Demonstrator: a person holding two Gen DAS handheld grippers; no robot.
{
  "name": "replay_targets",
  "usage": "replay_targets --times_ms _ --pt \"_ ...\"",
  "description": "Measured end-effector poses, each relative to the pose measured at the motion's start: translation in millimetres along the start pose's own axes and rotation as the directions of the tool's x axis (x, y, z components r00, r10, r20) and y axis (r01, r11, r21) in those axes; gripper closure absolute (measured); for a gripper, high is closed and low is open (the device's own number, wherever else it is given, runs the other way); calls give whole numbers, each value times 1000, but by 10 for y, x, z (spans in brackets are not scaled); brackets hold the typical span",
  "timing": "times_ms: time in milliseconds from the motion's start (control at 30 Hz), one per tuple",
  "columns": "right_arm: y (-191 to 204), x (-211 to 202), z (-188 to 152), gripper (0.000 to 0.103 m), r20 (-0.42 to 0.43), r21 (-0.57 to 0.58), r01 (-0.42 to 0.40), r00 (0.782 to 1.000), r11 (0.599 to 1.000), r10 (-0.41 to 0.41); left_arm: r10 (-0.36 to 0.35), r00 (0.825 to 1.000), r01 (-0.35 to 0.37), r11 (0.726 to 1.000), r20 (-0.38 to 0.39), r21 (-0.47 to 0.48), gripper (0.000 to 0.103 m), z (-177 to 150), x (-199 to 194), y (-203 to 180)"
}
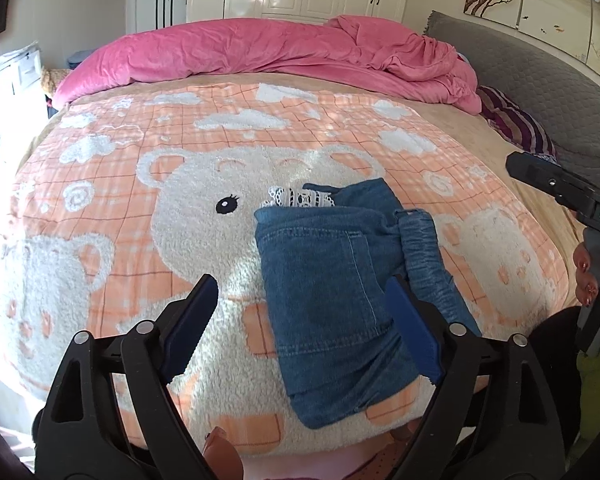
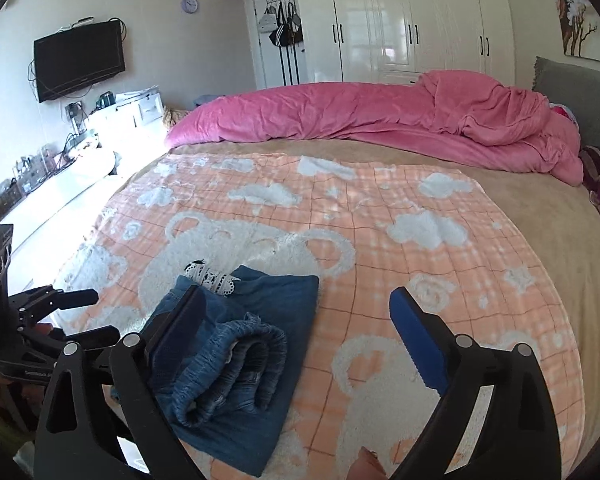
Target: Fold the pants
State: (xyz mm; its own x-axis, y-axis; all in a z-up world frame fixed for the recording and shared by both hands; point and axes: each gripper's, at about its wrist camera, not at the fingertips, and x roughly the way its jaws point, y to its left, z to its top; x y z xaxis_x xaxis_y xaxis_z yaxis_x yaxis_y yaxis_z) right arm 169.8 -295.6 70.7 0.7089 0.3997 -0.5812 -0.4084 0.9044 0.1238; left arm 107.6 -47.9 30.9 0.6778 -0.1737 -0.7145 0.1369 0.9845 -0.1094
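The blue denim pants [image 1: 340, 300] lie folded into a thick bundle on the peach bear blanket [image 1: 140, 200], white lace trim [image 1: 300, 198] poking out at the far end. My left gripper [image 1: 302, 280] hovers above them, open; its right finger overlaps the denim and its left finger stands over the blanket. In the right wrist view the pants [image 2: 240, 352] show their rolled elastic waistband. My right gripper [image 2: 296, 294] is open wide, its left finger over the bundle's edge, nothing pinched. The left gripper [image 2: 88, 316] appears at the left edge.
A rumpled pink duvet [image 1: 280, 52] lies across the far side of the bed, with a grey headboard [image 1: 540, 72] and striped pillow [image 1: 516, 124] at the right. White wardrobes [image 2: 400, 20], a wall TV [image 2: 80, 64] and a cluttered white counter [image 2: 60, 184] stand beyond.
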Motion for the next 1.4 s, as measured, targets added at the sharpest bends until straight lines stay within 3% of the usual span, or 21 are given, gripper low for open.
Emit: replay_targets --times_ms 167,233,367,467,667,733,1000,1033,1067,1167,1233,1267,1400 --pt "-177 329 -277 11 -69 121 -22 997 992 30 0 1000 0 1000 -10 -12 20 60 183 47" --pt "-207 454 -374 11 -147 124 -8 989 992 26 1 1000 -1 1000 -24 -12 20 43 276 71" --pt "-207 572 -451 12 -193 120 2 981 993 21 -16 999 13 998 -52 -64 20 -6 456 193" --pt "-181 700 -534 27 -247 141 -46 966 989 80 -46 996 39 995 -74 -97 20 -83 555 269" --pt "-133 916 -628 53 -313 151 -67 943 986 112 -108 990 95 986 -94 -138 20 -208 706 356" --pt "-117 985 -637 59 -322 162 -72 939 984 122 -126 987 110 982 -98 -150 20 -236 755 371" --pt "-188 1197 -633 59 -328 244 -108 926 964 186 -185 979 168 971 -88 -171 33 -273 797 358" --pt "-186 1220 -629 64 -329 251 -116 924 961 197 -189 978 173 970 -88 -171 34 -274 801 348" --pt "-177 1247 -630 76 -331 261 -142 916 955 227 -191 978 174 970 -87 -170 35 -277 807 337" --pt "-161 1274 -638 82 -328 280 -161 910 946 252 -199 976 182 968 -86 -175 36 -278 821 314" --pt "-168 1254 -629 86 -314 298 -166 913 940 261 -211 973 193 965 -91 -176 46 -266 842 285" --pt "-164 1231 -624 89 -300 304 -171 916 937 265 -212 973 194 966 -96 -169 55 -258 852 262" --pt "-29 1098 -573 93 -255 248 -169 939 954 233 -179 981 168 976 -72 -137 79 -217 799 174"
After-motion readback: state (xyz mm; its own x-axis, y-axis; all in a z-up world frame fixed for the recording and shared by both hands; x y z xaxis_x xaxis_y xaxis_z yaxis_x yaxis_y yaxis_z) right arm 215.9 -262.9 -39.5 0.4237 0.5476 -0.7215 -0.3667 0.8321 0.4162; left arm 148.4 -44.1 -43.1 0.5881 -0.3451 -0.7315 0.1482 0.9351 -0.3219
